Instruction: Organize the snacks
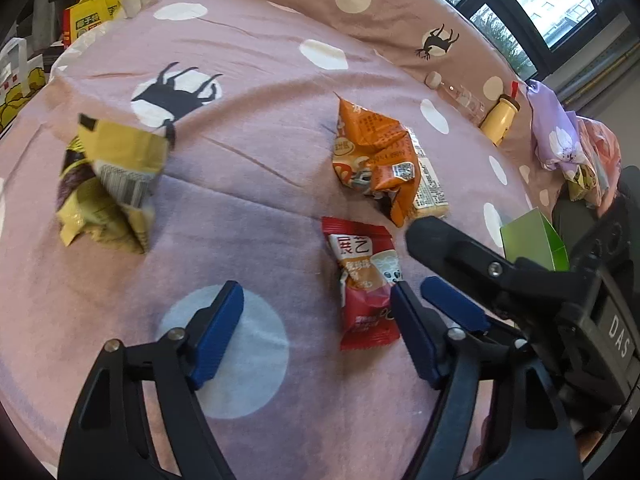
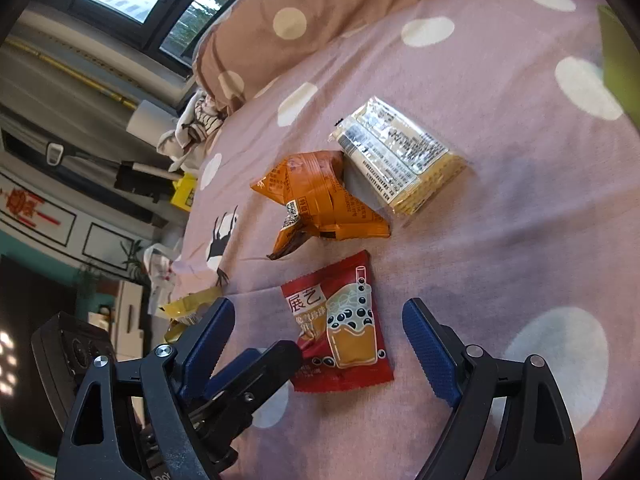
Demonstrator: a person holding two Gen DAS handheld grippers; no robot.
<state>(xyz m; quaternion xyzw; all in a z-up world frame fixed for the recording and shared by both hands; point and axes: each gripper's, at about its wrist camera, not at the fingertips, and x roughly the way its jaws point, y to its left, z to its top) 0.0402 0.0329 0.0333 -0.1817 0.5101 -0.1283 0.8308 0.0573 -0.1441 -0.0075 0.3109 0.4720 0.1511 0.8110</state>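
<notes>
Here the red snack packet [image 2: 338, 328] lies flat on the bed [image 2: 500, 220], between the wide, empty right tongs [image 2: 318, 346]; the left tongs [image 1: 316, 320], also spread and empty, touch its edge.

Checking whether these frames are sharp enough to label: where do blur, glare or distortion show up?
Left wrist view: the yellow packet is smeared, the window blown out, and the bedspread bulges from the fisheye. Right wrist view: the clear-wrapped crackers glint, while the red packet reads sharp.

"展艺" on red packet [image 2: 338, 326] ("DAS" on right claw [image 1: 448, 264])
</notes>
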